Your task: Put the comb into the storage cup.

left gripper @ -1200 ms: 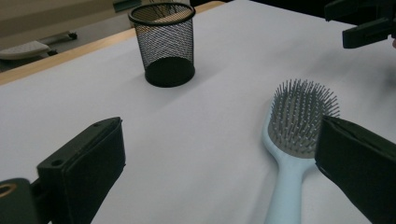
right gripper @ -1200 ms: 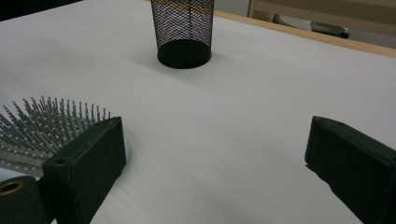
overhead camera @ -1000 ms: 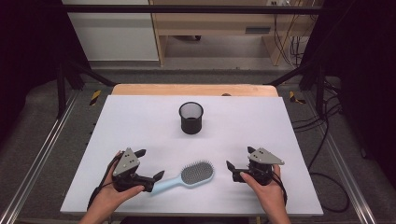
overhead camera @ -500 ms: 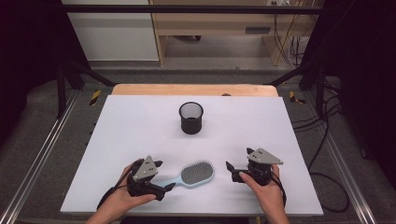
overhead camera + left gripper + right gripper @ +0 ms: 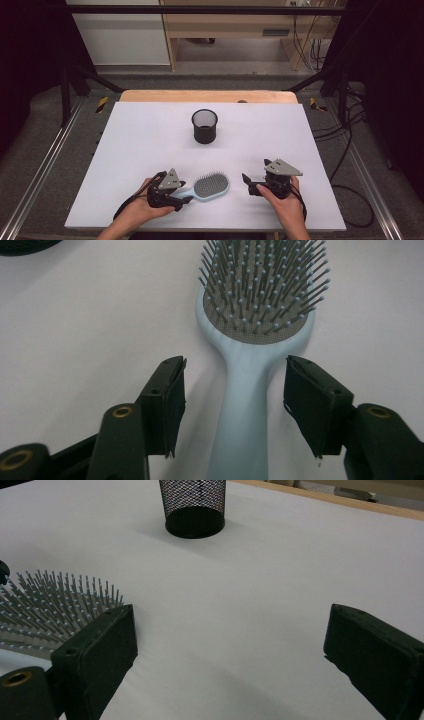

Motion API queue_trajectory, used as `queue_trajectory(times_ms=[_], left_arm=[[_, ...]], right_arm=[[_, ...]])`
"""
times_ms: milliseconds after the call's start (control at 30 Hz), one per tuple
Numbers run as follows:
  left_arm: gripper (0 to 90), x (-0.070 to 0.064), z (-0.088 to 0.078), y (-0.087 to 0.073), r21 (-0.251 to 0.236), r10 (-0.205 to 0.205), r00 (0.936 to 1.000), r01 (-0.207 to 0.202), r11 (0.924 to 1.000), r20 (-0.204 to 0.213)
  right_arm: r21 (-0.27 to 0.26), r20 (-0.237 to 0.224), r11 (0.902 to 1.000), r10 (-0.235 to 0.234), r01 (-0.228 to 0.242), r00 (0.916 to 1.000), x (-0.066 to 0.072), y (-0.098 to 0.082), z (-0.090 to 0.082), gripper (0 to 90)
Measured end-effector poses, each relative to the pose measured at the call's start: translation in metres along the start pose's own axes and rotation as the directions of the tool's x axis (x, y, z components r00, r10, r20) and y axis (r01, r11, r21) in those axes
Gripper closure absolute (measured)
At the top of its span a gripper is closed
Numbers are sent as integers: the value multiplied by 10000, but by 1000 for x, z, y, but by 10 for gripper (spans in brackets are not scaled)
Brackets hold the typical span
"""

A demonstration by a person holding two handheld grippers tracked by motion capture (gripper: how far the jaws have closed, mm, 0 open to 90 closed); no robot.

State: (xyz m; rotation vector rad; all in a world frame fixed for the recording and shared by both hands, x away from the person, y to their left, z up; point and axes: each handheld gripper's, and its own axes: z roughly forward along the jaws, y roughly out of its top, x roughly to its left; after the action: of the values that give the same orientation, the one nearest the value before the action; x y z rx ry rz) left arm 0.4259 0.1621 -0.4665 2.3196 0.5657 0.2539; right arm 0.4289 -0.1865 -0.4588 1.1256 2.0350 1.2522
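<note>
High view: the brush lies flat near the front edge of the white surface, bristles up, handle toward the left gripper. That gripper is down at the handle; its jaws have just been closing around it. The right gripper rests well apart to the brush's right. A black mesh cup stands upright farther back, near the middle.

Left gripper view: the handle of the brush runs up between the two jaws, with a gap on each side, so the pads are not pressing yet. To grip well, I judge the jaws should close squarely on the handle below the head, centred, and low enough that it cannot roll out. The handle's end is cut off at the bottom edge.

Right gripper view: the jaws stand spread wide with bare surface between them. The bristles of the brush show at the left, partly hidden behind one jaw; the cup is cut off at the top.
</note>
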Motion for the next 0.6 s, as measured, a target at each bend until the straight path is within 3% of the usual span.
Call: queue_trajectory(times_ms=[233, 467, 600], left_arm=[[537, 3, 2, 1, 268, -104, 9998, 99, 9996, 157], [629, -1, 7, 4, 827, 373, 9984, -407, 9957, 424], [640, -1, 8, 6, 959, 388, 9982, -430, 9945, 450]], right_arm=[[92, -4, 10000, -36, 36, 10000, 1, 0, 2, 73], [122, -33, 9999, -22, 22, 10000, 1, -1, 2, 75], [151, -58, 9999, -55, 56, 10000, 2, -1, 2, 77]])
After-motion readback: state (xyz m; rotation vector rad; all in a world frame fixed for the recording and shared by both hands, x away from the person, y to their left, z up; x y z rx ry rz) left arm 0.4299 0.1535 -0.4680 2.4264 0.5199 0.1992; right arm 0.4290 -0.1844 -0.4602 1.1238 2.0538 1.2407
